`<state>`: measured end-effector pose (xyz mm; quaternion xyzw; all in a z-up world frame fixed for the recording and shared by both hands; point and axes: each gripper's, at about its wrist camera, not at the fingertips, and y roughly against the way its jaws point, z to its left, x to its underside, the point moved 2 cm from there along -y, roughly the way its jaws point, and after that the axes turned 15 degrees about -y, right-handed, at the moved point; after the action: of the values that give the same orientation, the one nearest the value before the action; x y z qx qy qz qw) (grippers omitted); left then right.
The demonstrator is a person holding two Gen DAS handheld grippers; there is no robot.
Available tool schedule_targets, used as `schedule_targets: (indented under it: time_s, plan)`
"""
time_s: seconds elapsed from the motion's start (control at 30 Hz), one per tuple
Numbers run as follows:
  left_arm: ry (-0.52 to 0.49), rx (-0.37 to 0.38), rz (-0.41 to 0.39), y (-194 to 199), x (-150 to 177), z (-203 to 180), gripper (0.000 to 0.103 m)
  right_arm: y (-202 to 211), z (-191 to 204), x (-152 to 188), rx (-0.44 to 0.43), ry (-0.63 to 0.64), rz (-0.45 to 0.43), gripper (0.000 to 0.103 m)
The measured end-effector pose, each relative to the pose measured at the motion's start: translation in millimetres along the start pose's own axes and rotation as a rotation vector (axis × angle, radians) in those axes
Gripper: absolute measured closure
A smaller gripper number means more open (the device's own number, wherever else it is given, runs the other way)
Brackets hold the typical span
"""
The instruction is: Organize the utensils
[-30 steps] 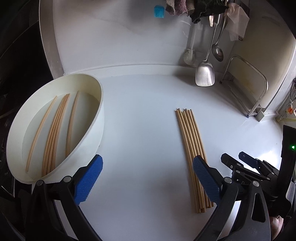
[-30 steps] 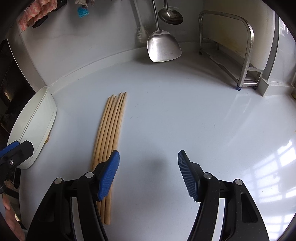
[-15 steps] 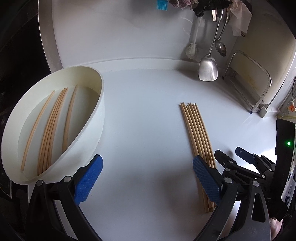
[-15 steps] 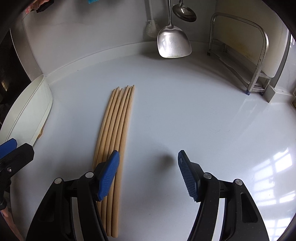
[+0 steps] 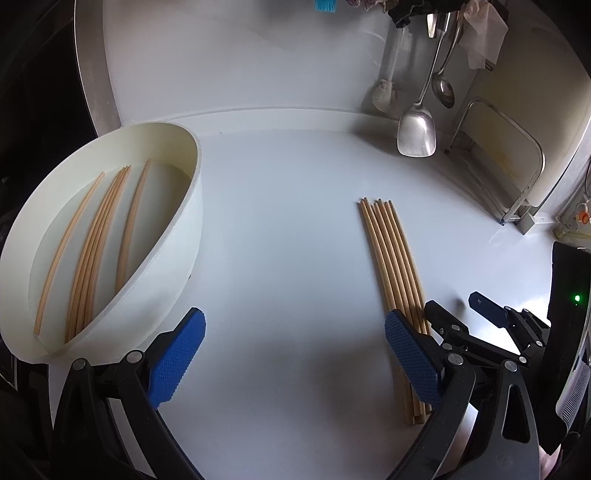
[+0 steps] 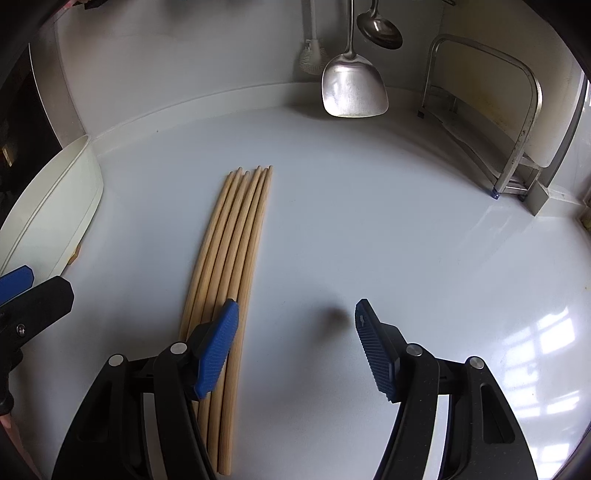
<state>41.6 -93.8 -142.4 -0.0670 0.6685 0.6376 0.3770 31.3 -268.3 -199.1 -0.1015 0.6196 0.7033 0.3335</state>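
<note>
Several wooden chopsticks [image 5: 391, 266] [image 6: 236, 243] lie side by side on the white counter [image 5: 288, 229]. A white oval tub [image 5: 192, 236] [image 6: 48, 214] at the left holds several more chopsticks [image 5: 99, 236]. My left gripper [image 5: 291, 354] is open over bare counter between tub and bundle, nothing between its blue pads. My right gripper [image 6: 295, 339] is open too; its left pad [image 6: 218, 343] hovers over the bundle's near half, and only bare counter lies between the pads. In the left wrist view the right gripper [image 5: 458, 314] shows at lower right, beside the bundle.
A steel spatula [image 6: 352, 88] and ladle [image 6: 380, 27] hang on the back wall, with a white brush [image 6: 312, 55] beside them. A metal rack [image 6: 517, 122] with a board stands at the right. A wall socket [image 5: 580, 218] sits at the far right.
The right gripper has shifted and rolled a little, so the bundle now lies nearer under its left pad. The left view tilted slightly. Both stay open; the chopsticks have not moved.
</note>
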Motion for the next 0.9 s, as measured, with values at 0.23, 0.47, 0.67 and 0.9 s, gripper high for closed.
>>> schedule_targets:
  time_s: [0.23, 0.47, 0.67, 0.9]
  plan:
    - [0.005, -0.001, 0.006, -3.3, -2.9, -5.7, 0.007, 1.2, 1.3, 1.7, 0.013, 0.035, -0.011, 0.040]
    - [0.001, -0.002, 0.006, -11.5, -6.1, -17.1, 0.007, -2.9, -7.3, -1.1, 0.036, 0.049, -0.015, 0.040]
    - [-0.007, -0.010, 0.017, -25.7, -7.7, -27.8, 0.007, -1.7, -25.1, -5.9, 0.058, 0.036, -0.028, 0.040]
    - [-0.018, -0.008, 0.054, -44.4, -6.4, -36.8, 0.007, 0.1, -52.9, -11.8, 0.066, 0.001, -0.033, 0.040]
